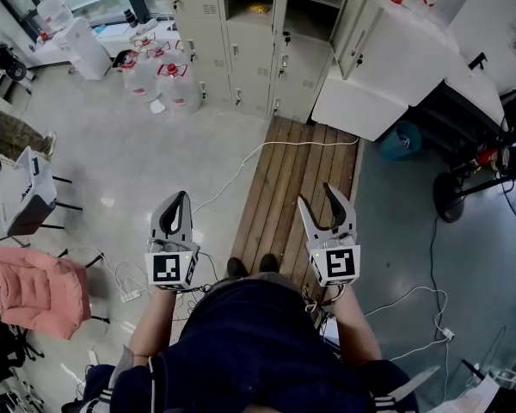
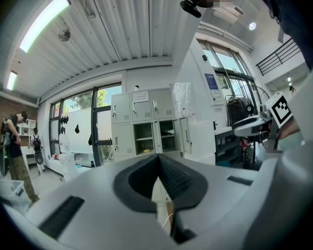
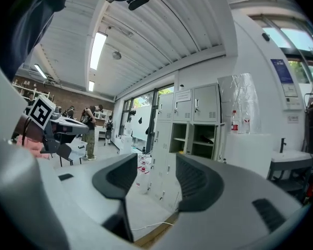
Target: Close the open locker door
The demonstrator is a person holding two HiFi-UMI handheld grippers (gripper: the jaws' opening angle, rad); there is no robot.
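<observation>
the left gripper (image 1: 182, 198) is held forward with jaws pressed together, the right gripper (image 1: 316, 194) beside it with jaws spread and empty. the open locker door (image 1: 353, 28) is seen well ahead, beyond a wooden platform (image 1: 292, 188) crossed by a cable (image 1: 241, 166).

Left gripper (image 1: 183, 197) closed (right gripper (image 1: 315, 194) parted).

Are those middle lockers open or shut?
Open: two middle lockers show bare shelves inside, with their doors swung outward.
</observation>
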